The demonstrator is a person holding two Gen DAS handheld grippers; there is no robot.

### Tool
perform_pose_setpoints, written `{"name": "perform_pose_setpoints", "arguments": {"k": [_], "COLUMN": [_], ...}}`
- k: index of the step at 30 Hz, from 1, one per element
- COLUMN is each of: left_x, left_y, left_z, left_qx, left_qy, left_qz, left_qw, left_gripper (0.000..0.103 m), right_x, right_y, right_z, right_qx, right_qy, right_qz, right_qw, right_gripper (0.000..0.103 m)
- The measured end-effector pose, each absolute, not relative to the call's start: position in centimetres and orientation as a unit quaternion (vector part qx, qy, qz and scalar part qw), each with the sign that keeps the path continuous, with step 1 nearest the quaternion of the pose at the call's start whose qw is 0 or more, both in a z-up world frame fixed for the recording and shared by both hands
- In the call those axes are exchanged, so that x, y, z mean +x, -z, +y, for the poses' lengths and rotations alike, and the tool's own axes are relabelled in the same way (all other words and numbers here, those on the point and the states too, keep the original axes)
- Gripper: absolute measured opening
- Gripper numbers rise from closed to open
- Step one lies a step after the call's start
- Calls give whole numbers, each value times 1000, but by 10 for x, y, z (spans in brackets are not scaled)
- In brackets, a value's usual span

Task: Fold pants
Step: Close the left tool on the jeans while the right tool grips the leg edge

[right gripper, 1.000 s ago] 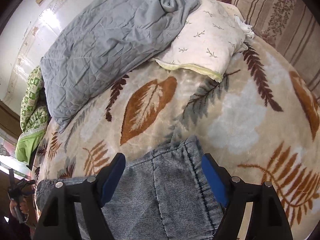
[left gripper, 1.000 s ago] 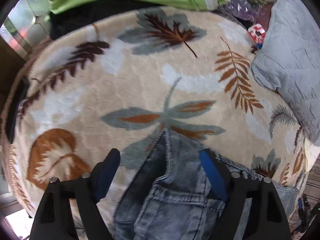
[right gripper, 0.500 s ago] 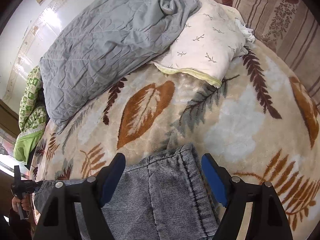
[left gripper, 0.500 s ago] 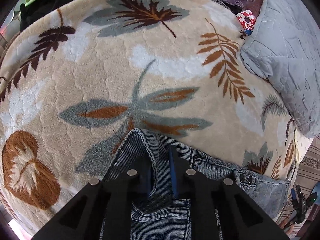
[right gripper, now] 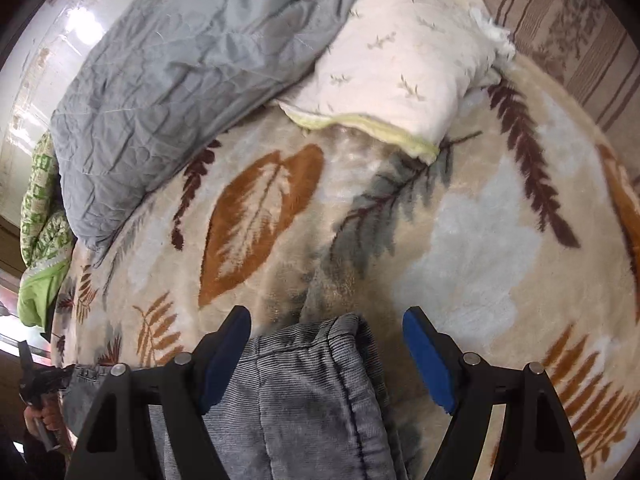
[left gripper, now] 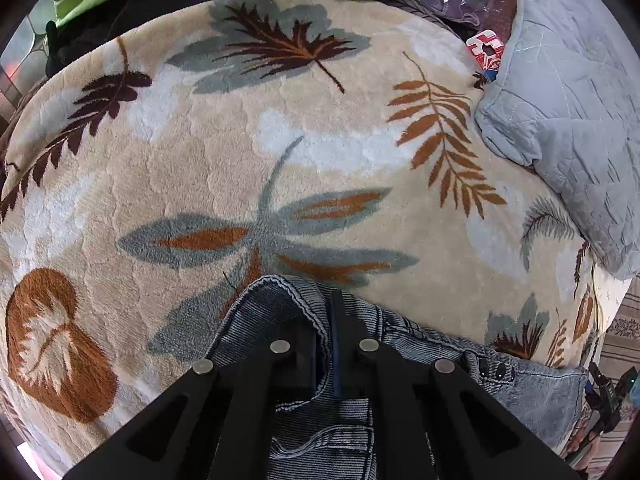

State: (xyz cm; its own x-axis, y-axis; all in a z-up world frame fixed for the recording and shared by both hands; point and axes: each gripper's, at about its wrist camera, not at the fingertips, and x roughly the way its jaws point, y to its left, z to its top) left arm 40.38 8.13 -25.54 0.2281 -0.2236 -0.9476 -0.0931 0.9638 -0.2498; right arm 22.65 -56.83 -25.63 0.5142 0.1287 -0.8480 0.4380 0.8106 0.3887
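Where pinched, pants (left gripper: 280, 312) ridged, faded blue.

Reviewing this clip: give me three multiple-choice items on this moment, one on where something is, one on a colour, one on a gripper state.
1. What does the grey quilt partly cover?
A. the jeans
B. the cream pillow
C. the green bedding

2. What colour are the pads of the right gripper?
A. blue
B. red
C. white

3. How is the left gripper?
A. open above the blanket
B. out of view
C. shut on the jeans

Answers: 1 B, the quilt drapes over the cream pillow. 2 A, both pads show blue. 3 C, its fingers pinch the jeans at the waistband.
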Motion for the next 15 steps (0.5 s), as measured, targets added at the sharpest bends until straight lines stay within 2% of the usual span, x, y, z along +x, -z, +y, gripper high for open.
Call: {"name": "perform_pose_setpoints", "arguments": {"k": [2, 3, 9, 15], "left_x": [401, 400, 384, 351], "left_y": [251, 249, 205, 148], "left_z": [82, 82, 91, 104], "left_qx": [-143, -147, -164, -186], "left_qy": [52, 53, 60, 97], "left_qz": [621, 621, 565, 513], "left_qw": [769, 768, 806, 832], "left_gripper": [5, 5, 4, 3], "right_x": [230, 231, 213, 181], "right_y": [263, 264, 230, 164], "right_z": [-560, -556, -535, -524], "right_qx": [285, 276, 213, 204], "right_qy": [78, 76, 99, 95], "right_qz": [497, 502, 474, 407], "right_qw": [816, 816, 849, 885], "right_gripper": [59, 40, 22, 21]}}
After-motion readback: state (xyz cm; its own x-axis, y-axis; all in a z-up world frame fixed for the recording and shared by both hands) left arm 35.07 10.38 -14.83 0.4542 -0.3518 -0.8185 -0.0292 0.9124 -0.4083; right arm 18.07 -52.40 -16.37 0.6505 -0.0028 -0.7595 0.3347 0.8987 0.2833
